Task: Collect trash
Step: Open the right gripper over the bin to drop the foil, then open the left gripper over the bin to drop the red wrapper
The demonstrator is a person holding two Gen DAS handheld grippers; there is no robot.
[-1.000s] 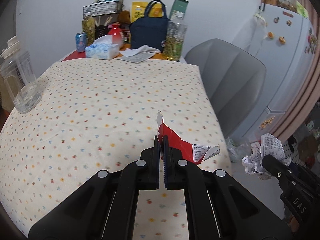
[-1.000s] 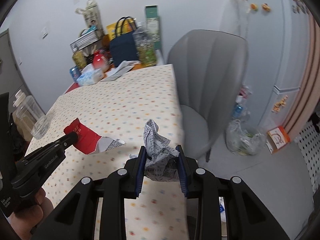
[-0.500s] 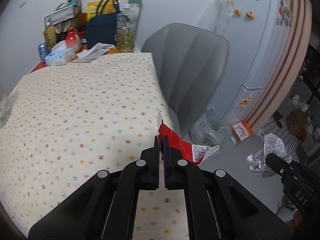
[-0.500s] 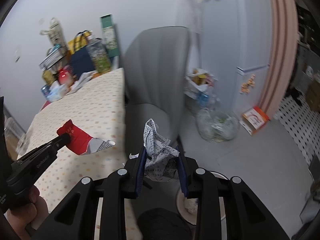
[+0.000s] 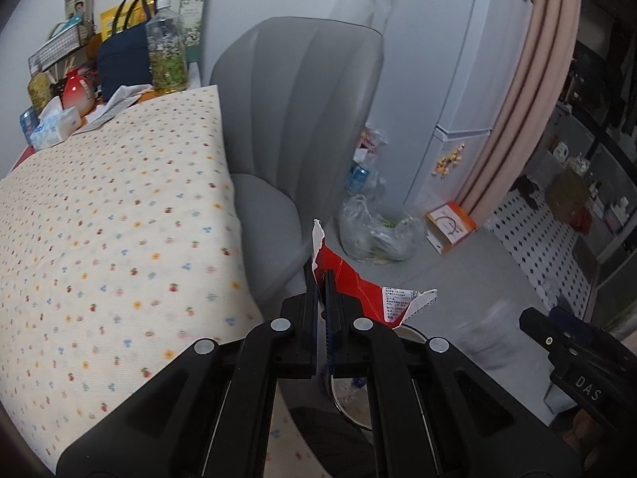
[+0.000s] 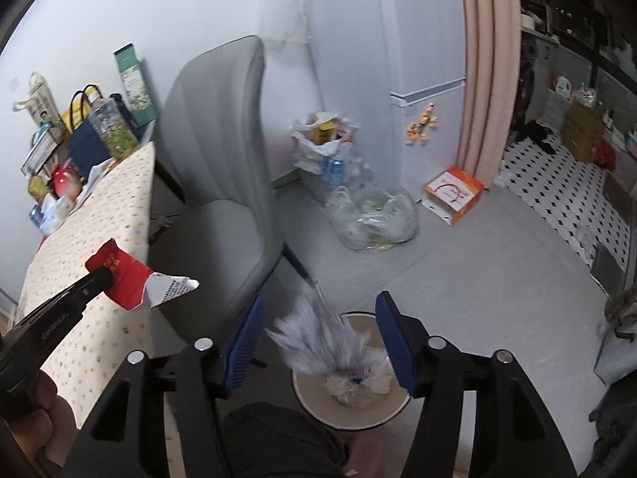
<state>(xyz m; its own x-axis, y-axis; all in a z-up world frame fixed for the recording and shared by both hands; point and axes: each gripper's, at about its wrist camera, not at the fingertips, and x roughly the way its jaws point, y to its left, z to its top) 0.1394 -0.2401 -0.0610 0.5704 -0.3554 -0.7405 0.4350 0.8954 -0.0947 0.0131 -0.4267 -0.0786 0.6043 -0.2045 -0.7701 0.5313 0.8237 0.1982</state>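
My left gripper (image 5: 323,279) is shut on a torn red and white wrapper (image 5: 360,290), held out past the table's corner; the right wrist view shows the same wrapper (image 6: 127,279) at its left. My right gripper (image 6: 318,334) hangs over a round cream waste bin (image 6: 318,410) on the floor, its jaws opening. A crumpled printed paper ball (image 6: 318,334) is a falling blur between the blue pads (image 6: 392,338), touching neither. The bin (image 5: 410,332) peeks out behind the left gripper, with trash inside. The right gripper's tip (image 5: 533,320) shows at lower right.
A table with a dotted cloth (image 5: 99,219) lies to the left, its far end crowded with bags, bottles and a tissue box (image 5: 53,127). A grey chair (image 5: 294,127) stands by it. Clear plastic bags of trash (image 6: 370,215) and an orange box (image 6: 452,195) sit by the fridge (image 6: 422,59).
Both grippers swung right, off the table and down toward the floor bin. The right jaws spread apart and the paper ball dropped free. The left gripper kept its hold on the wrapper.
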